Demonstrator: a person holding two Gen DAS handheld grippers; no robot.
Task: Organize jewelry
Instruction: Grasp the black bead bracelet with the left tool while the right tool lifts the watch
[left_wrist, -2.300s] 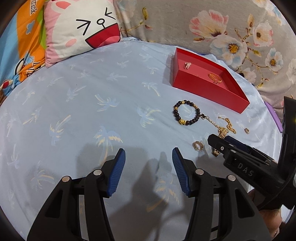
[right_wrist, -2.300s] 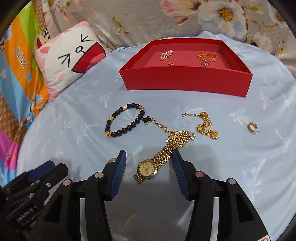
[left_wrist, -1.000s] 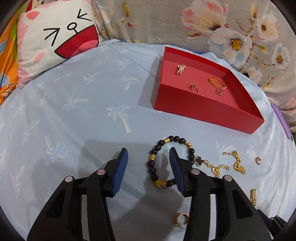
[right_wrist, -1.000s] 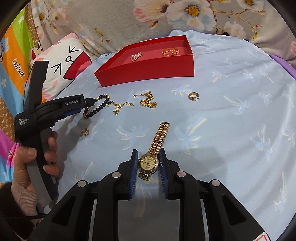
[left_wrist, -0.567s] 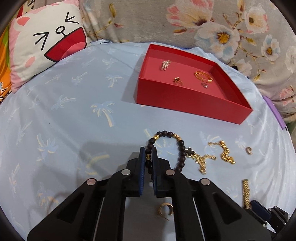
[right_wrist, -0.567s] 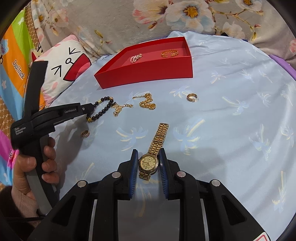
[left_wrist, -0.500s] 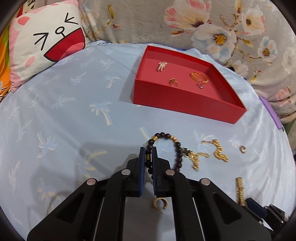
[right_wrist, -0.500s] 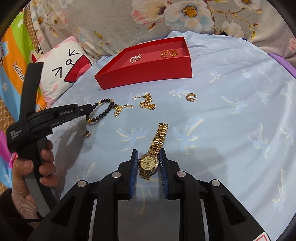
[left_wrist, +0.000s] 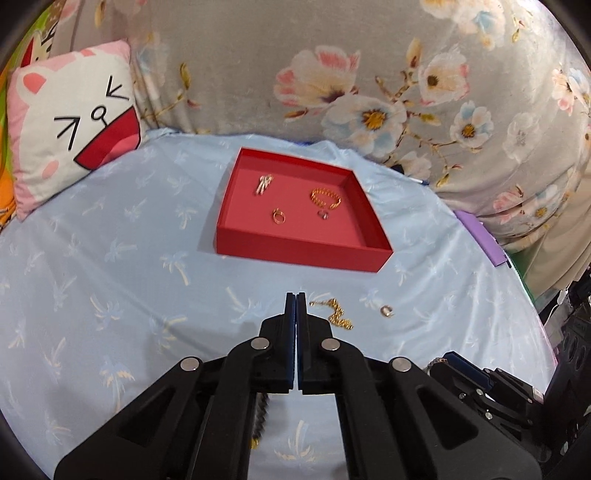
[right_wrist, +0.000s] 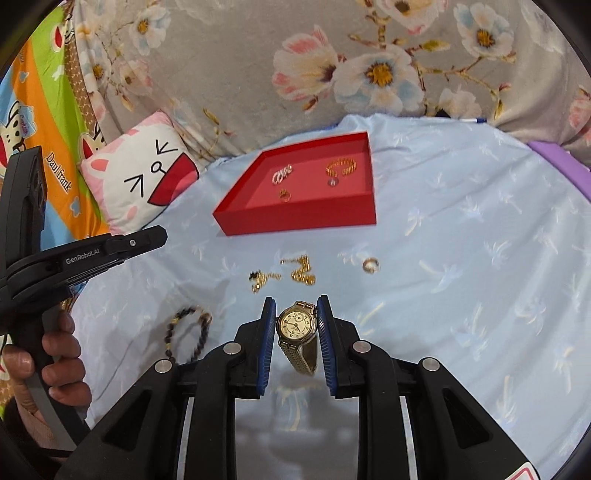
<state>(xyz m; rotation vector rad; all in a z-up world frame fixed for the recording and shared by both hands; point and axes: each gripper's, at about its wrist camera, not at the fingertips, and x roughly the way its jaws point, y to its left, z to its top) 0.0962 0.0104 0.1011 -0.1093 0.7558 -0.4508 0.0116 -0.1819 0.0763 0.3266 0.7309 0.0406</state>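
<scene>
My right gripper (right_wrist: 296, 300) is shut on a gold watch (right_wrist: 297, 325), lifted off the blue sheet with its strap hanging. My left gripper (left_wrist: 295, 297) is shut, pads together and nothing seen between them. The dark bead bracelet (right_wrist: 186, 332) is blurred below and apart from that gripper (right_wrist: 160, 234); a few of its beads (left_wrist: 260, 417) show under the frame. I cannot tell if it rests on the sheet. The red tray (left_wrist: 303, 254) (right_wrist: 295, 221) holds a pearl brooch, a ring, a gold bracelet and a small pendant.
Loose on the sheet lie a gold chain (left_wrist: 338, 314) (right_wrist: 303, 271), a small gold ring (left_wrist: 386, 311) (right_wrist: 370, 264) and a clover chain (right_wrist: 260, 278). A cartoon pillow (left_wrist: 74, 125) sits far left, floral fabric behind. A hand (right_wrist: 55, 354) grips the left handle.
The left jaws closed on the bracelet, then rose; they are now fully together and the bracelet is below them. The right gripper lifted the watch off the sheet.
</scene>
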